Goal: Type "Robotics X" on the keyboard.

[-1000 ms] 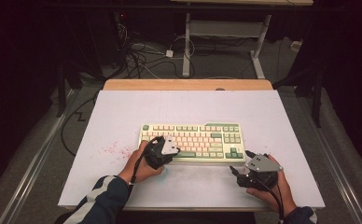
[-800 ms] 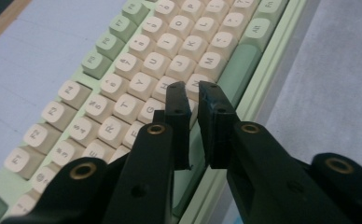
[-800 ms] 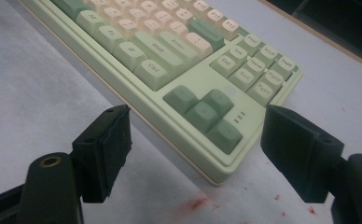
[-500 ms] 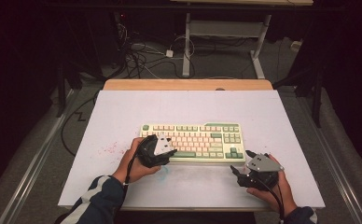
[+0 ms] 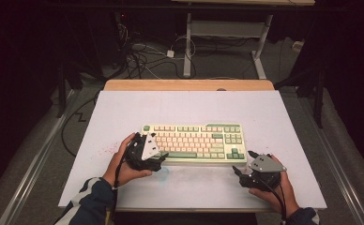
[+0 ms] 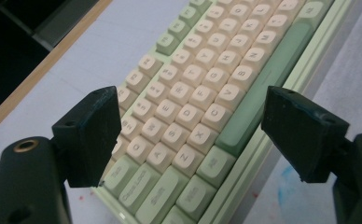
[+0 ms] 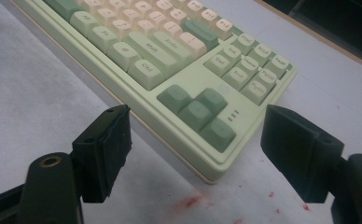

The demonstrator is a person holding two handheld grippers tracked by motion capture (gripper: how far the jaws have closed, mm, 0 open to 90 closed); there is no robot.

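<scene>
A pale green keyboard (image 5: 194, 142) with cream keys lies across the middle of the white table top (image 5: 274, 122). My left gripper (image 5: 153, 153) hovers over its front left corner, jaws wide open. In the left gripper view the keyboard (image 6: 202, 98) lies between and beyond the left gripper (image 6: 193, 121), which holds nothing. My right gripper (image 5: 244, 161) sits just off the front right corner, open and empty. In the right gripper view the right gripper (image 7: 198, 135) frames the arrow-key corner of the keyboard (image 7: 193, 112).
Red specks (image 5: 106, 150) mark the table left of the keyboard, and a faint blue smudge (image 5: 163, 171) lies in front of it. A wooden strip (image 5: 189, 85) borders the far edge. Cables (image 5: 142, 56) and a desk frame (image 5: 227, 28) occupy the floor beyond.
My left gripper has slid a little to the left along the keyboard's front edge, toward its left corner. The right gripper has stayed put.
</scene>
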